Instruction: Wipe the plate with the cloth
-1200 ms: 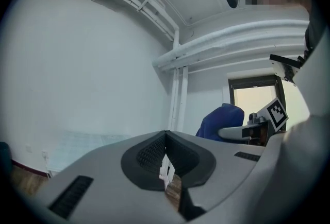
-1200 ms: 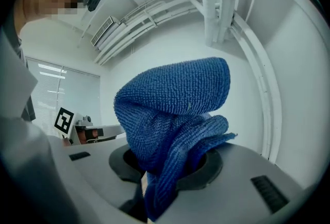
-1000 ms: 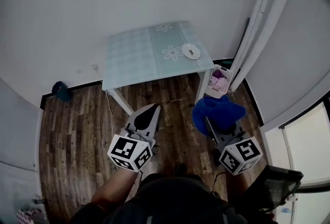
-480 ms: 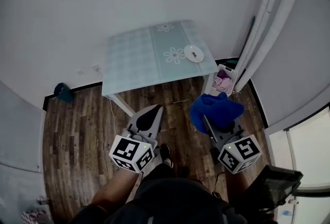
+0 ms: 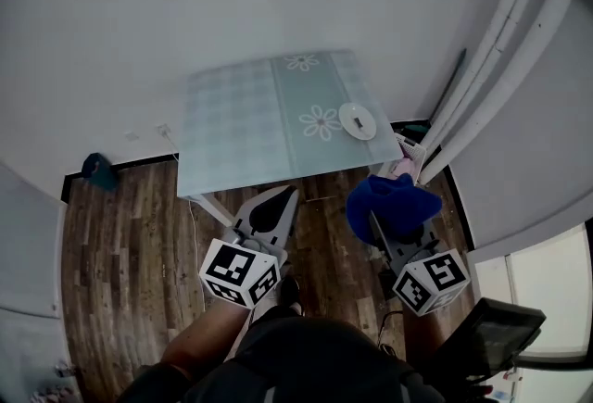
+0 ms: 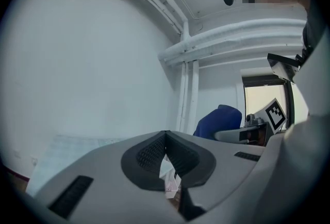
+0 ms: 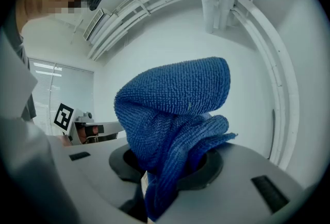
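Observation:
A small white plate (image 5: 358, 120) lies near the right edge of a pale green glass-topped table (image 5: 250, 123) against the wall. Both grippers hang over the wooden floor, short of the table's front edge. My right gripper (image 5: 382, 223) is shut on a bunched blue cloth (image 5: 394, 206), which stands up out of the jaws and fills the right gripper view as the blue cloth (image 7: 175, 109) over that gripper (image 7: 170, 166). My left gripper (image 5: 270, 209) is shut with nothing held; in its own view the left gripper (image 6: 165, 136) shows its black pads meeting.
A white basket (image 5: 409, 155) of pale laundry stands by the table's right leg, partly behind the cloth. White pipes (image 5: 491, 58) run up the right wall. A dark blue object (image 5: 95, 169) lies on the floor at the left. A cable (image 5: 192, 211) hangs by the table's left leg.
The table and plate have slid lower in the head view, nearer to both grippers. The grippers keep their pose, and the cloth stays in the right one.

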A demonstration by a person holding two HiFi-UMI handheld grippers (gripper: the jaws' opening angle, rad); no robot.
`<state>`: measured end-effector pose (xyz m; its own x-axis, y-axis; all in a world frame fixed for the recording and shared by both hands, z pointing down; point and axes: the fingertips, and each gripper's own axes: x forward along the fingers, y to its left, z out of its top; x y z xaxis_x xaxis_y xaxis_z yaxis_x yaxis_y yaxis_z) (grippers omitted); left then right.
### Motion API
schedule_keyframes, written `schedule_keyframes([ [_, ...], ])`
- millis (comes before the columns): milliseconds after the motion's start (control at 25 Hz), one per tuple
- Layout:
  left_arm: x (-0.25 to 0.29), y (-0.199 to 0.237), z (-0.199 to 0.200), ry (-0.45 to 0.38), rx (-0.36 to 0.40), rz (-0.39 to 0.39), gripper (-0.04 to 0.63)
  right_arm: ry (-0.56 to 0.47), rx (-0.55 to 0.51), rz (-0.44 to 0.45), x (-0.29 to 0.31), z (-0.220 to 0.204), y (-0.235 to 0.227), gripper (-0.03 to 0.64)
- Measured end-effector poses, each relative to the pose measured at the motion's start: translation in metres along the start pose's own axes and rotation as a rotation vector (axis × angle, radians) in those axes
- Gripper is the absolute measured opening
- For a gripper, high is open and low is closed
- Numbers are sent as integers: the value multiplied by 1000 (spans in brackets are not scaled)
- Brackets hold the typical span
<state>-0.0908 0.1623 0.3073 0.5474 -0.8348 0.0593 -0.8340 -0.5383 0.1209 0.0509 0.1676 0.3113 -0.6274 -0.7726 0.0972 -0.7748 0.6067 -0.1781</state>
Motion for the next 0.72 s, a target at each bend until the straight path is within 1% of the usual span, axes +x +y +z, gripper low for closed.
schedule_keyframes([
  [360,41,76,7,-5,-26,-10,9,23,-10,-46,83,3,-23,124],
  [560,63,97,8,-2,-31,-29,9,29,-18,-55,112,7,-34,124],
  [720,86,106,9,7,-43,-29,9,39,-18,-48,129,12,-49,124],
])
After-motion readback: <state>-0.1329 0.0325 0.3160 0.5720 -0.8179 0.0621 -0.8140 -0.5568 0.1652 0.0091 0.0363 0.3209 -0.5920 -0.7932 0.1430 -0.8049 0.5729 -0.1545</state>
